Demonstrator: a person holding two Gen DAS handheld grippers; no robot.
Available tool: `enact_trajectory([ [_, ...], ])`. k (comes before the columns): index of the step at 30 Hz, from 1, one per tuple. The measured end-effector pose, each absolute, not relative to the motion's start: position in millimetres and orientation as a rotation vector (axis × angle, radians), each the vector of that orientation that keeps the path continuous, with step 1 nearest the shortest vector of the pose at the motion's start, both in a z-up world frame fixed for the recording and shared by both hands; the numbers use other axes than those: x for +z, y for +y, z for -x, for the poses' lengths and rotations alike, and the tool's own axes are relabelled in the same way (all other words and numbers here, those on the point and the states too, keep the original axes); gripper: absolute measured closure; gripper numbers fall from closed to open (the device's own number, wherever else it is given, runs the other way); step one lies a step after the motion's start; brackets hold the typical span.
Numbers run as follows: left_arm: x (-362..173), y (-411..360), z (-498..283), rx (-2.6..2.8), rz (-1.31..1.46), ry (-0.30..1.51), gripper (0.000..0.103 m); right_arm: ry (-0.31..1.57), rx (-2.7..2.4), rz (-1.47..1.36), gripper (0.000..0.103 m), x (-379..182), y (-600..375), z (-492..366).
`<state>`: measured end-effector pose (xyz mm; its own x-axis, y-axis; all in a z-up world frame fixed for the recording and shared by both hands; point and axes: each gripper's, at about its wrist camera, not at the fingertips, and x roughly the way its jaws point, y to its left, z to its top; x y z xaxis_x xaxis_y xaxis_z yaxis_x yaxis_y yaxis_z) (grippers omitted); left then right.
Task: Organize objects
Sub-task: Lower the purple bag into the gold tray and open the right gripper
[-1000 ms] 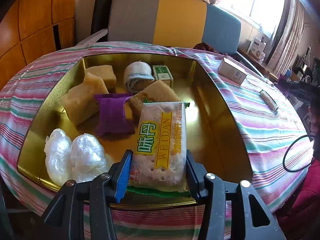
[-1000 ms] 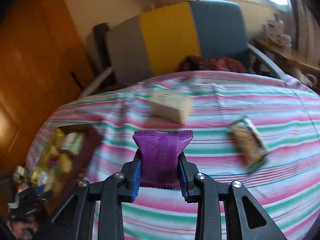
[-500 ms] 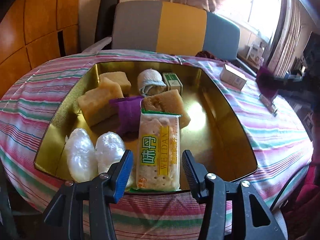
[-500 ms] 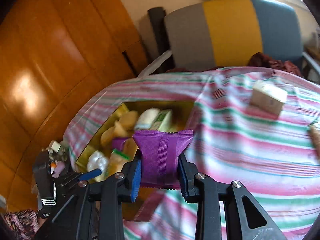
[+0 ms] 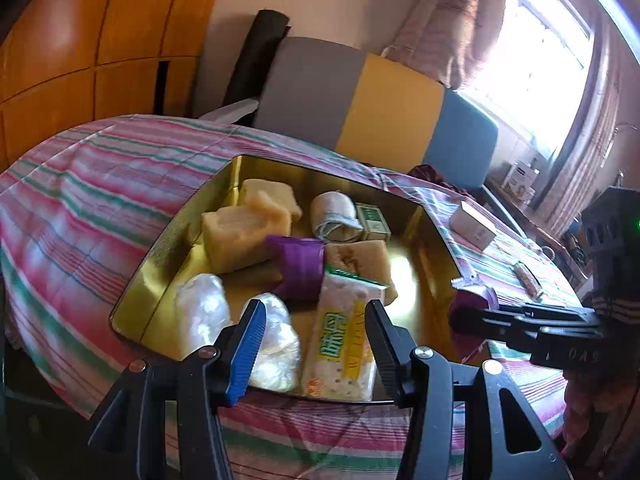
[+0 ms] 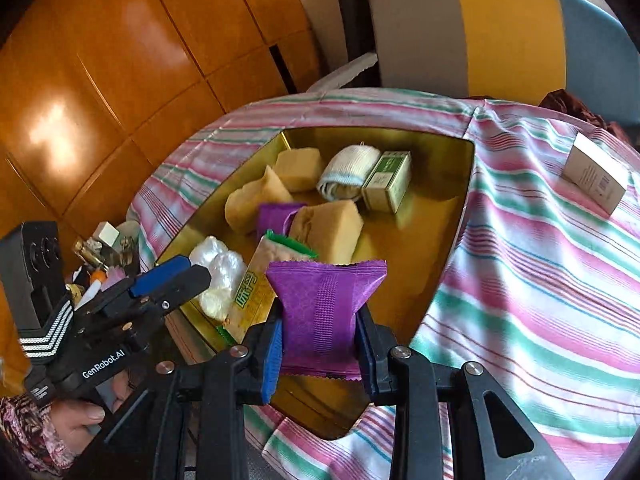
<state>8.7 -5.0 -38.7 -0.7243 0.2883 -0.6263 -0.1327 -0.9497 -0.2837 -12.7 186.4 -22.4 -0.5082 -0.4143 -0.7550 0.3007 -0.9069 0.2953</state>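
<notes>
Right gripper [image 6: 320, 344] clamped on purple packet [image 6: 324, 304], above gold tray's [image 6: 440, 152] near edge. Carry toward bare far-right corner; release low. Left gripper [image 5: 316, 344] fingers apart, empty, above cracker pack [image 5: 344, 344].

Daylight from blown-out window [image 5: 532, 52]; glare on gold tray [image 5: 400, 276]; edges bowed, corners dark, perhaps slightly soft.

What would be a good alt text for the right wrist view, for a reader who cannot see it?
The right gripper holds a purple packet above the near end of a gold tray on a striped tablecloth. The tray holds sponges, a cracker pack and a small green box; the left gripper is beside it.
</notes>
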Motion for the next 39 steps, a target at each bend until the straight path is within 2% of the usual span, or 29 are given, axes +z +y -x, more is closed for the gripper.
enact_trajectory([
  [18,-36,-11,-8,2.694,1.041,-0.363,0.051,0.067,-2.486,-1.337,0.068,-37,155,20],
  [31,-38,-8,-9,2.688,1.049,-0.362,0.051,0.040,-2.502,-1.315,0.061,-31,160,14],
  [39,-38,-2,-11,2.670,1.048,-0.345,0.051,0.036,-2.514,-1.303,0.061,-27,158,16],
])
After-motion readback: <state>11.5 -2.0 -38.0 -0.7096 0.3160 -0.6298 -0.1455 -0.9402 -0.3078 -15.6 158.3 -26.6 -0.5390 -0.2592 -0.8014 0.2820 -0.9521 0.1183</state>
